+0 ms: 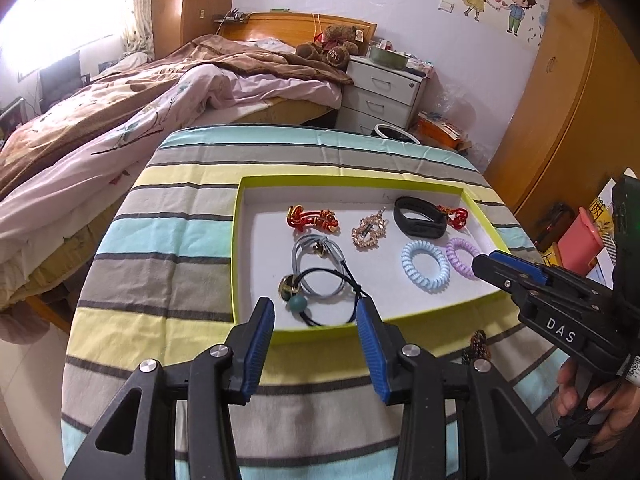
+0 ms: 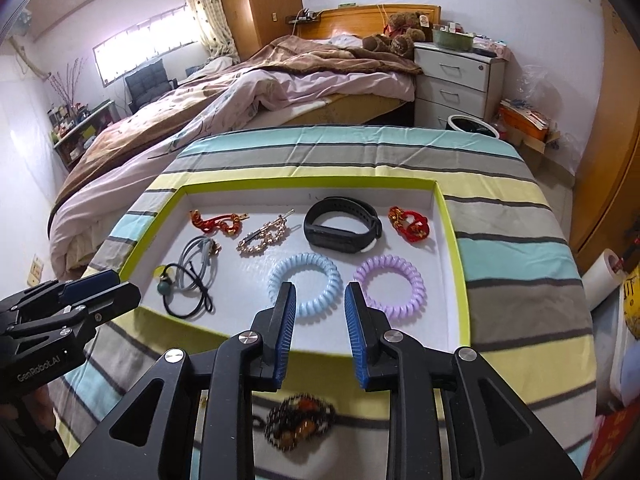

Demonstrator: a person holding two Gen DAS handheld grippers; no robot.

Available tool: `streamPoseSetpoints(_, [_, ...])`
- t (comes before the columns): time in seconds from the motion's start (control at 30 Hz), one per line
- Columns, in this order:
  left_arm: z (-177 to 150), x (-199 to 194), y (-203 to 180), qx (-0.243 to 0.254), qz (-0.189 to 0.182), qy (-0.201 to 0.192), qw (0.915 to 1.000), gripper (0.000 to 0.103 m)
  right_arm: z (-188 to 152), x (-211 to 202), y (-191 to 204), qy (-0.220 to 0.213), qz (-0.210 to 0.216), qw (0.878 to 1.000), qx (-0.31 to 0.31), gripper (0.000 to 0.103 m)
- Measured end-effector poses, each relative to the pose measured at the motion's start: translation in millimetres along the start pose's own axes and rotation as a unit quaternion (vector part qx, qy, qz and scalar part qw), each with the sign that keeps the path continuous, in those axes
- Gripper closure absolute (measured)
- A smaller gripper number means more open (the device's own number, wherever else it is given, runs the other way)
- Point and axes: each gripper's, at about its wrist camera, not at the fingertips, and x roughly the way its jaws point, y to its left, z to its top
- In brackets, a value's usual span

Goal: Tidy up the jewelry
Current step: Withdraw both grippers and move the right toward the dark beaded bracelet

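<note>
A lime-rimmed white tray (image 1: 256,184) (image 2: 452,232) lies on the striped table. In it are a red-gold clip (image 1: 312,220), a gold rhinestone clip (image 1: 370,232), a black wristband (image 2: 340,230), a red knot ornament (image 2: 410,224), a blue coil tie (image 2: 306,284), a purple coil tie (image 2: 390,288), and grey and black elastic ties (image 1: 320,276). A brown beaded clip (image 2: 300,420) lies on the cloth outside the tray, under my right gripper. My left gripper (image 1: 316,312) is open and empty at the tray's near rim. My right gripper (image 2: 320,296) is open and empty over the near rim.
The table's striped cloth (image 1: 180,240) drops off at the edges. A bed (image 1: 100,120) stands to the left, a white drawer unit (image 1: 380,96) behind and a wooden wardrobe (image 1: 560,100) to the right. A paper roll (image 2: 600,280) and boxes sit right of the table.
</note>
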Motion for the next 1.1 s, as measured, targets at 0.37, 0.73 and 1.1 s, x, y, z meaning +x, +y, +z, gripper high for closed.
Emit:
streamPoseSetpoints(0.37, [-19.3, -25.5, -8.5, 0.009, 0.016, -0.016, 0.9997, 0.06, -20.4, -26.2, 2.2, -0.015, -0.002, 1.0, 0.003, 0.076])
streamPoseSetpoints(0.73, [-37.1, -41.8, -11.5, 0.012, 0.022, -0.03, 0.9992, 0.05, -46.8, -44.5, -9.6, -0.025, 0.0, 0.999, 0.024, 0.05])
streamPoseSetpoints(1.1, [-56.1, -47.2, -12.6, -0.005, -0.018, -0.029, 0.9994, 0.047, -67.1, -38.2, -21.8, -0.009, 0.023, 0.998, 0.049, 0.05])
